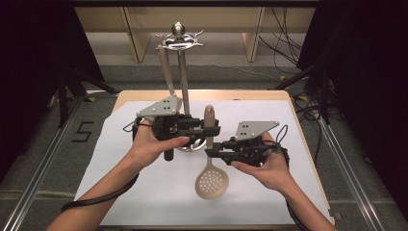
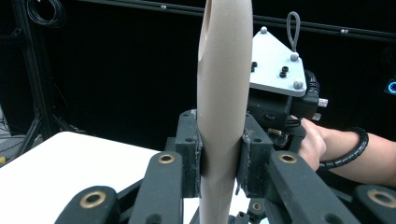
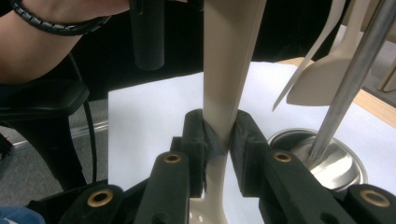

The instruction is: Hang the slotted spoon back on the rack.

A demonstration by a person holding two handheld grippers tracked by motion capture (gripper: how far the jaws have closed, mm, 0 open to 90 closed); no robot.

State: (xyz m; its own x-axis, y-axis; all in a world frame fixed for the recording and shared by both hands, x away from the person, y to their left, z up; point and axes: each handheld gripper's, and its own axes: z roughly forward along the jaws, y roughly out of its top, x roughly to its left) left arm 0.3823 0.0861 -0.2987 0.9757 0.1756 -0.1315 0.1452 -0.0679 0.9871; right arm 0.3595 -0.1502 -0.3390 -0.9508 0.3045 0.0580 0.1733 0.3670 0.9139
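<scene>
Looking down from the high view: beige slotted spoon [image 1: 210, 163] held up over the white sheet [image 1: 144, 192] on the table [image 1: 284, 96], perforated bowl at the near end, handle tip pointing far. Left gripper [image 1: 211, 129] clamped on the handle's far part, right gripper [image 1: 210, 152] on the neck just near of it, so both tongs on the same handle, one right behind the other. Also there from above: metal utensil stand [image 1: 183, 82] just left of the spoon and behind the left gripper, with another beige utensil [image 1: 166, 72] hanging off its top ring.

Left gripper view gets what the high one can't: pads [image 2: 250, 158] pressed flat against both sides of the handle [image 2: 222, 116], jaws only partly closed since the handle fills the gap. Right hand [image 2: 310, 142] and its grey plate [image 2: 275, 65] visible right behind.

Right gripper view: same deal, pads [image 3: 245, 135] pinching the narrow neck [image 3: 224, 93], a few of the bowl's holes peeking at the bottom. Bonus here: the stand's round base [image 3: 348, 163] and rod up close on the right, plus the hanging spatula blade [image 3: 322, 79] beyond
</scene>
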